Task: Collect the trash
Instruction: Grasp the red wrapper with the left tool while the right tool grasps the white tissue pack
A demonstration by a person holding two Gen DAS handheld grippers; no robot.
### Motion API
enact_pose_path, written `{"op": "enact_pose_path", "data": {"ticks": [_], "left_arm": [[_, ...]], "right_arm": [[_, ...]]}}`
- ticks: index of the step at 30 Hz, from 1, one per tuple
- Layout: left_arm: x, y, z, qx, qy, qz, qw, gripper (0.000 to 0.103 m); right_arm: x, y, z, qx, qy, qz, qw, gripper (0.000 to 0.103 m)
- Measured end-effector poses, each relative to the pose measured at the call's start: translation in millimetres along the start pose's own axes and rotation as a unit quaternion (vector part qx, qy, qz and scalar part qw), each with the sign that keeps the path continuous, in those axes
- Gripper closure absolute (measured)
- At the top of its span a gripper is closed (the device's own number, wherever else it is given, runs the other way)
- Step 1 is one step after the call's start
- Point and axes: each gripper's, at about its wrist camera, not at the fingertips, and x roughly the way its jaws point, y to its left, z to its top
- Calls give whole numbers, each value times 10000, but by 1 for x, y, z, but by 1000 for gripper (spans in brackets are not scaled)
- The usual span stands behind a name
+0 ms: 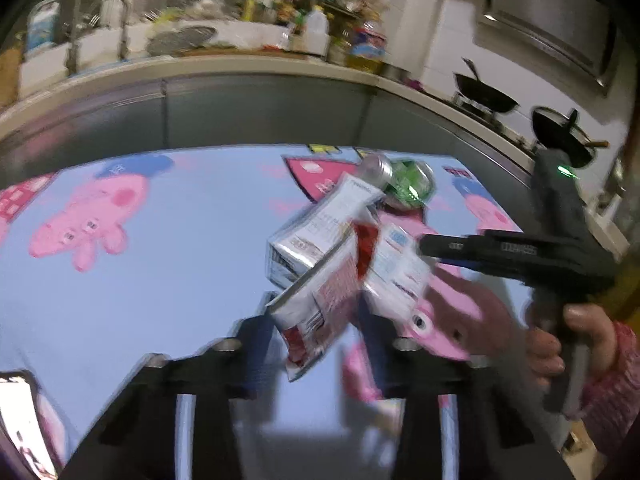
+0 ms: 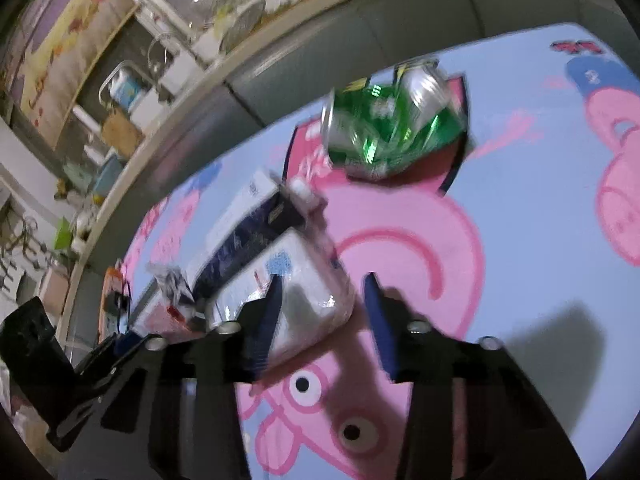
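My table cloth (image 1: 160,280) is light blue with big pink cartoon pigs on it. One pig wears a blue hat. There are little pink and red houses too. The crushed can (image 2: 392,128) is shiny green and silver. One carton (image 1: 320,308) is white and silver with red patches. Another carton (image 2: 248,224) is white with a dark blue side. A third carton (image 2: 304,280) is white with a small blue square. My left gripper (image 1: 316,336) is black. My right gripper (image 2: 320,320) is black with blue pads. My sleeve (image 1: 612,384) is pink and knitted. The pans (image 1: 484,96) on the stove are black.
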Motion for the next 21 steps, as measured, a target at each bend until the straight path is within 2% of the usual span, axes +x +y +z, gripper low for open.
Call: {"op": "enact_pose_path", "data": {"ticks": [1, 2, 8, 10, 12, 14, 16, 17, 19, 21], "left_arm": [[1, -2, -4, -7, 61, -96, 9999, 92], [0, -4, -9, -27, 107, -208, 9997, 95], [-22, -2, -34, -389, 156, -548, 9976, 96], [-32, 6, -39, -583, 143, -621, 9963, 96], [-41, 15, -44, -777, 118, -622, 9950, 96], [-45, 24, -44, -920, 121, -584, 9940, 96], [-47, 32, -47, -1013, 119, -436, 9938, 96], [-47, 35, -47, -1038, 127, -405, 9937, 96], [-47, 39, -48, -1125, 146, -377, 9928, 96], [-47, 41, -48, -1151, 144, -366, 9926, 96]], "right_arm": [[-1, 1, -6, -3, 6, 88, 10000, 70], [-3, 4, -12, -32, 36, 135, 9999, 70], [-44, 28, -82, -282, 314, 700, 9967, 72], [-55, 35, -107, -395, 528, 917, 9936, 70], [-66, 41, -120, -641, 550, 841, 9929, 69], [-78, 46, -125, -938, 352, 548, 9935, 54], [-90, 49, -122, -1188, -41, 278, 9925, 33], [-93, 53, -121, -1375, -198, 133, 9902, 30], [-91, 65, -120, -1916, -337, -29, 9809, 20], [-78, 81, -125, -2775, -298, -309, 9598, 16]]}}
